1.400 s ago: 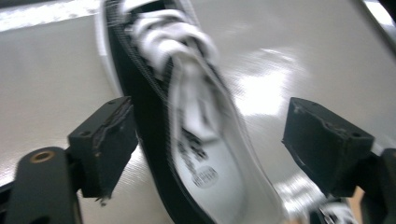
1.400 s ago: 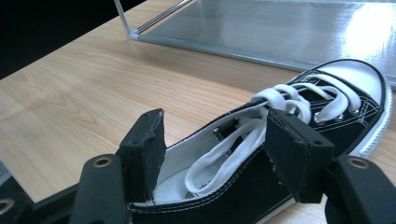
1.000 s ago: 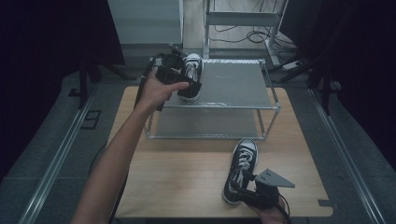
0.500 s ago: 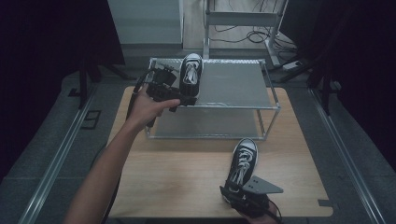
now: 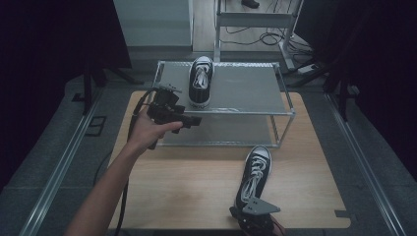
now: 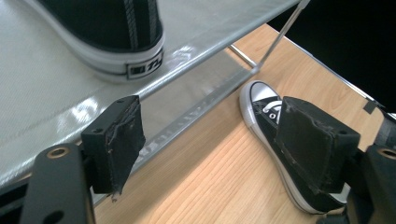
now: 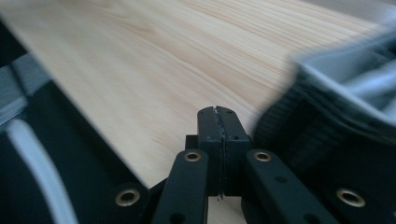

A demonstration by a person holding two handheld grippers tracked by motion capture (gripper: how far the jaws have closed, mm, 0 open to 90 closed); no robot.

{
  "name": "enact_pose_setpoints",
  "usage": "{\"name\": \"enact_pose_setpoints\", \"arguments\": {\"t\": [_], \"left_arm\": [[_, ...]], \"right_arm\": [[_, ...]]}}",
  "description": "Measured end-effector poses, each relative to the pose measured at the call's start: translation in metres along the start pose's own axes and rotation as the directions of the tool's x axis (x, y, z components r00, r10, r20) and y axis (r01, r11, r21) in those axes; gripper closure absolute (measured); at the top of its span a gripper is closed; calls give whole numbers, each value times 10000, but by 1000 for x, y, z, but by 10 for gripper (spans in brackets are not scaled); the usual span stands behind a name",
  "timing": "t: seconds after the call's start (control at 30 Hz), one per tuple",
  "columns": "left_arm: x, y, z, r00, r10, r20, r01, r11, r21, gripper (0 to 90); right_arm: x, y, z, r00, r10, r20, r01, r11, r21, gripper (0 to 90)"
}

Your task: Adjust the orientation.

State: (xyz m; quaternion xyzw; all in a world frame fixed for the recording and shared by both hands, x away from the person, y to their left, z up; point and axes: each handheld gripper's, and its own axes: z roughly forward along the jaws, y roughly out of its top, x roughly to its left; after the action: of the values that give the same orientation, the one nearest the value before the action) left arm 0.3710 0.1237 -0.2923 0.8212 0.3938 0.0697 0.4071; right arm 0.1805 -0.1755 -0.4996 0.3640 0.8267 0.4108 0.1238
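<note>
A black-and-white sneaker (image 5: 201,81) stands on the top shelf of a metal rack (image 5: 246,98), toe toward the far side. Its heel (image 6: 107,32) shows in the left gripper view. My left gripper (image 5: 193,121) hovers in front of the rack's left end, open, with nothing between its pads (image 6: 210,149). A second matching sneaker (image 5: 253,174) lies on the wooden table (image 5: 187,187), also seen past the left jaws (image 6: 266,116). My right gripper (image 5: 242,214) sits just behind that sneaker's heel (image 7: 336,116). Its jaws have just been closing and now meet (image 7: 218,112) with nothing between them.
The rack's lower shelf (image 5: 221,130) is bare. The table's near edge lies close under the right gripper. A black cable (image 5: 129,147) trails from the left gripper along the forearm. Dark floor and metal rails flank the table.
The left gripper has drawn back and down from the sneaker on the shelf, which stays put. The right gripper has sunk behind the table sneaker's heel.
</note>
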Motion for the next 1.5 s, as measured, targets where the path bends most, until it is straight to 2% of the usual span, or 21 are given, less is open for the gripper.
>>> {"name": "enact_pose_setpoints", "arguments": {"t": [0.07, 0.1, 0.2, 0.3, 0.43, 0.6, 0.77, 0.83, 0.97, 1.1, 1.3, 1.4, 1.5], "left_arm": [[2, -5, -1, 10000, -24, -65, 24, 10000, -11, 232], [3, -9, -1, 9999, -5, -116, 5, 10000, -5, 233], [2, -23, -2, 9999, -41, -123, 39, 9999, -111, 233], [1, -42, 0, 9997, -200, 119, 203, 9996, -215, 232], [1, -67, 7, 9996, -299, -23, 298, 9994, -177, 232], [2, -99, 16, 9978, -602, 281, 605, 9981, -123, 230], [-1, -129, 25, 9968, -764, 221, 766, 9970, -104, 230], [-2, -140, 28, 9948, -929, 422, 936, 9955, -163, 230], [-5, -154, 33, 9936, -1012, 510, 1021, 9947, -157, 230], [-6, -164, 38, 9942, -993, 421, 995, 9950, -17, 233], [-5, -172, 44, 9944, -966, 436, 959, 9953, 164, 234], [-4, -175, 44, 9936, -1005, 516, 999, 9949, 151, 235], [-4, -178, 45, 9932, -1018, 570, 1006, 9947, 230, 235]], "right_arm": [[-8, -4, -3, 9984, 358, -449, -361, 9993, -56, 900], [-10, -6, -4, 9976, 453, -519, -460, 9989, -109, 900], [-10, -9, -8, 9991, 240, -343, -245, 9996, -129, 900], [-14, -13, -13, 9993, 251, -269, -256, 9995, -175, 900], [-19, -20, -23, 9994, 332, -30, -333, 9993, -156, 900], [-28, -29, -36, 9978, 605, 276, -602, 9981, -131, 900], [-39, -36, -47, 9945, 907, 528, -903, 9959, -97, 900], [-42, -38, -51, 9925, 1025, 661, -1021, 9947, -105, 900], [-48, -41, -57, 9876, 1180, 1039, -1174, 9930, -119, 900], [-61, -46, -63, 9746, 1686, 1474, -1659, 9857, -306, 900], [-77, -48, -67, 9606, 2378, 1437, -2321, 9711, -558, 900], [-75, -48, -67, 9615, 2404, 1333, -2335, 9702, -655, 836], [-66, -43, -73, 9744, 2014, 1004, -1923, 9769, -927, 742]]}}
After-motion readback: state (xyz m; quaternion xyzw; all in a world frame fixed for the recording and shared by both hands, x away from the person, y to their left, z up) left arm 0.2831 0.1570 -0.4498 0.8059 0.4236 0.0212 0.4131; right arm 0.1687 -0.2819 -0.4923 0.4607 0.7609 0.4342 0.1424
